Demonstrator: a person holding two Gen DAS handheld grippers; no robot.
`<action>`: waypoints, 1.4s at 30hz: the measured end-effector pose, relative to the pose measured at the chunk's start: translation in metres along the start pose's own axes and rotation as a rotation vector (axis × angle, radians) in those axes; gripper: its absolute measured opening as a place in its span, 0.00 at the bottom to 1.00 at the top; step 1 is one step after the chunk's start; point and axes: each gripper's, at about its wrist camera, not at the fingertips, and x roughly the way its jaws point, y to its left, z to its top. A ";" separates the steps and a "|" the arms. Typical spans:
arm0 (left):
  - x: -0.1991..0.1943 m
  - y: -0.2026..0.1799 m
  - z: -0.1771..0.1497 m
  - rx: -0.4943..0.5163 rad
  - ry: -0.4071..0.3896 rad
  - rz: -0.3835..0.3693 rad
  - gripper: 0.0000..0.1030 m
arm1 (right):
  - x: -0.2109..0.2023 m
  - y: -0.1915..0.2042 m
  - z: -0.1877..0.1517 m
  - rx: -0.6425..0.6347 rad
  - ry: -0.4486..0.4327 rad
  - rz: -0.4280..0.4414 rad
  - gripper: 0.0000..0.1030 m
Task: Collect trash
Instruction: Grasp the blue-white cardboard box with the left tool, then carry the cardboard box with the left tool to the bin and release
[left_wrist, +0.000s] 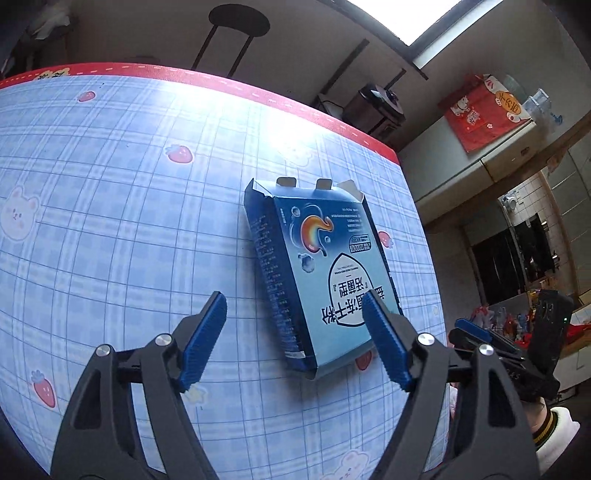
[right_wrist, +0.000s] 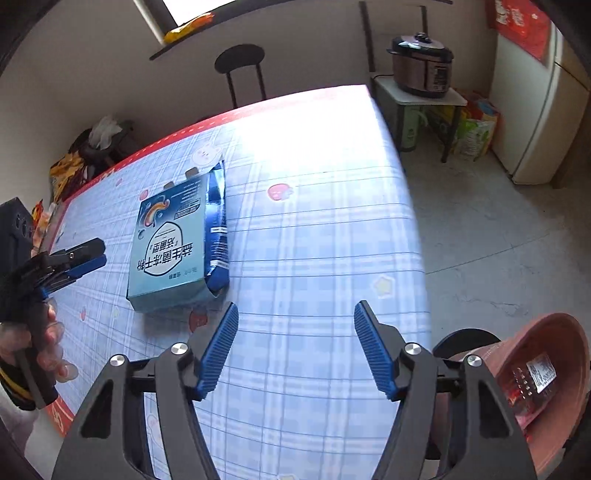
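Note:
A light blue carton (left_wrist: 325, 266) with dark blue sides and open end flaps lies flat on the checked tablecloth (left_wrist: 110, 221), near the table's right edge. My left gripper (left_wrist: 294, 299) hovers open above the carton's near end. Its right fingertip (left_wrist: 373, 310) overlaps the carton's printed face, and I cannot tell whether it touches. In the right wrist view the same carton (right_wrist: 173, 243) lies to the left of my right gripper (right_wrist: 296, 305), which is open over bare cloth with nothing between its pads. A reddish-brown bin (right_wrist: 546, 369) holding a red wrapper sits low at the right, off the table.
The table's red border (right_wrist: 155, 144) runs along the far edge, with a black stool (right_wrist: 240, 59) behind it. A pressure cooker (right_wrist: 424, 62) stands on a small side table, and a fridge (right_wrist: 535, 110) is beyond. Grey floor lies to the right of the table.

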 end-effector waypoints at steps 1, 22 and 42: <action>0.004 0.002 0.002 -0.010 0.002 -0.010 0.71 | 0.007 0.008 0.004 -0.020 0.010 0.020 0.57; 0.056 0.007 -0.001 -0.075 0.094 -0.117 0.48 | 0.081 0.057 0.040 -0.007 0.136 0.225 0.48; 0.040 -0.135 -0.033 0.234 0.191 -0.213 0.46 | -0.042 -0.027 -0.037 0.092 -0.051 0.165 0.45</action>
